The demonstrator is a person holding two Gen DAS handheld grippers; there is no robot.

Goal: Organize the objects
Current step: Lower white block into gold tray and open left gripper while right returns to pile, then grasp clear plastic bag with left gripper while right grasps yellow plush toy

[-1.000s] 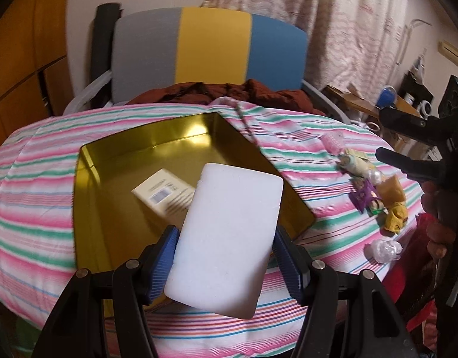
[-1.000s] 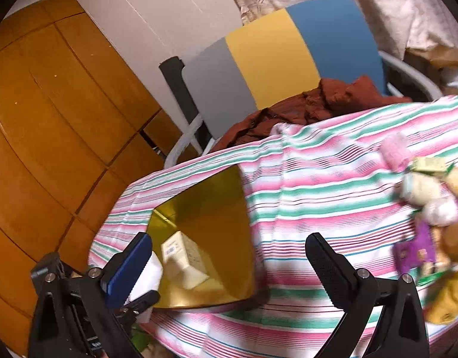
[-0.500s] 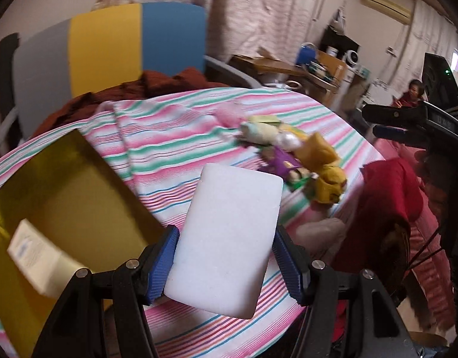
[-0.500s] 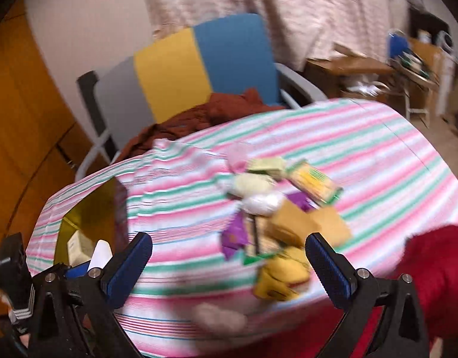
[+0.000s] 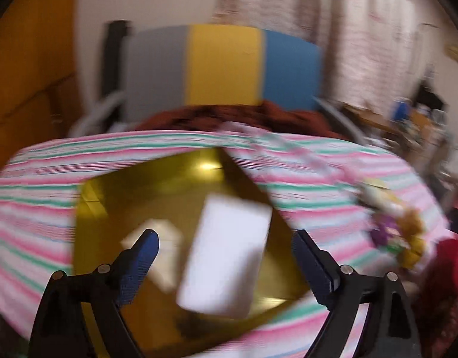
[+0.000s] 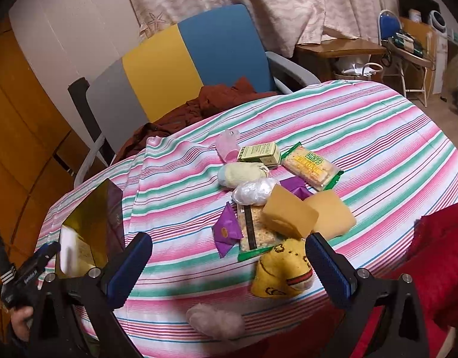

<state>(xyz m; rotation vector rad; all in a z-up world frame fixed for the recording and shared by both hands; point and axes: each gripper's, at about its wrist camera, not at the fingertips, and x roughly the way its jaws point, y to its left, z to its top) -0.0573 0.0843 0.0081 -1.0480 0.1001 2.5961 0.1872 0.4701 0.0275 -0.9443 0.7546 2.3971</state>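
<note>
My left gripper (image 5: 224, 235) is open over the gold tin (image 5: 115, 203). A white foam block (image 5: 226, 256) hangs loose between the spread fingers, touching neither, blurred and tilted above the tin floor. A small cream box (image 5: 157, 232) lies in the tin. My right gripper (image 6: 229, 240) is open and holds nothing, just above a pile of items: a yellow plush (image 6: 284, 271), two tan sponges (image 6: 288, 216), a purple packet (image 6: 226, 232) and a cracker pack (image 6: 311, 167). The right wrist view also shows the left gripper (image 6: 35, 265) and the block (image 6: 66, 247) at the tin (image 6: 100, 208).
The striped cloth table (image 6: 363, 137) drops off near me, where a pink fluffy item (image 6: 215, 319) sits at its edge. A red garment (image 6: 438, 256) is at the right. A grey, yellow and blue chair (image 6: 184, 62) with brown cloth stands behind.
The left gripper swung back over the tin and opened, letting go of the white block. The right gripper moved in lower over the pile and stayed open.
</note>
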